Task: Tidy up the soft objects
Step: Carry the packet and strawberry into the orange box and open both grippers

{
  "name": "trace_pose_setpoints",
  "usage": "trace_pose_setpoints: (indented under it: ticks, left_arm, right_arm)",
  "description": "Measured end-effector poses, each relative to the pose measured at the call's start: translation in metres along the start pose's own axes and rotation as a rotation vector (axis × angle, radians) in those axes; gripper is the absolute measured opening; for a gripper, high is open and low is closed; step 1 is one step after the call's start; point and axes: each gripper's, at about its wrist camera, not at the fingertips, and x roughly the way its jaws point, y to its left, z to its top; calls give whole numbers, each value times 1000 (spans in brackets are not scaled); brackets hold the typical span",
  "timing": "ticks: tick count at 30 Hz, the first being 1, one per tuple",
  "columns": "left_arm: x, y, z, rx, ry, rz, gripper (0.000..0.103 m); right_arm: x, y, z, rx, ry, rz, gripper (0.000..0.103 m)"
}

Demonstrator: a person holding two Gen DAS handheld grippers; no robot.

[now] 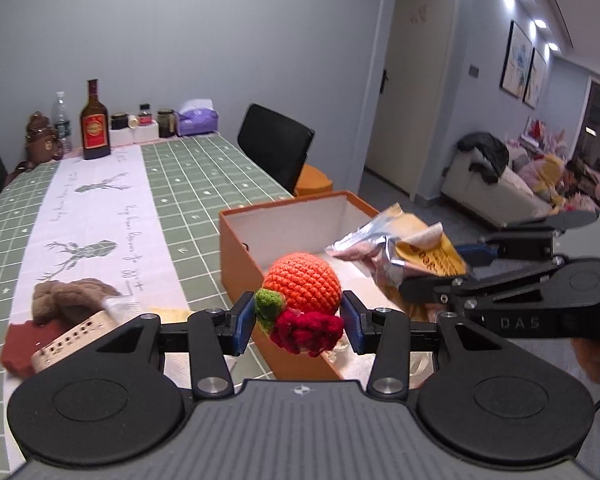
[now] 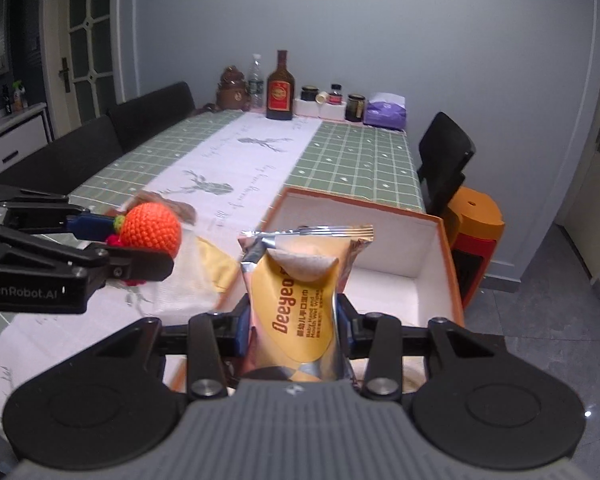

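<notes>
The left gripper (image 1: pixel 299 322) is closed on a crocheted orange ball (image 1: pixel 302 289), its 2 blue pads pressing the toy's green and dark red knitted trim from either side, so the ball bulges up just above the fingertips. The toy is held in the air at the near left wall of the orange box (image 1: pixel 240 264), which stands open just ahead of and below this claw. The right gripper (image 2: pixel 296 322) is clamped around the lower half of a yellow wet wipes pack (image 2: pixel 300 300); the pack stands upright between the fingers, its crimped silver top rising well above them, over the box's white interior. Left of the left claw, a brown plush toy (image 1: pixel 66 298) lies on the table runner (image 1: pixel 100 216).
</notes>
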Motion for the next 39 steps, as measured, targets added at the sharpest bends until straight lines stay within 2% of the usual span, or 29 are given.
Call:
trace_pose_setpoints:
  ticks: [6, 11, 16, 24, 39]
  left_arm:
    - [45, -24, 9, 117, 78, -36, 51]
    - [83, -47, 11, 283, 142, 3, 51]
    - [111, -55, 4, 355, 207, 11, 51]
    - [140, -51, -3, 369, 257, 28, 52]
    - [146, -47, -3, 385, 270, 30, 54]
  right_arm:
    - [33, -36, 0, -60, 75, -49, 41]
    - [61, -58, -3, -103, 125, -80, 41]
    - [84, -72, -3, -135, 162, -75, 41]
    - [112, -62, -3, -259, 181, -68, 42]
    - [131, -59, -8, -279, 240, -61, 45]
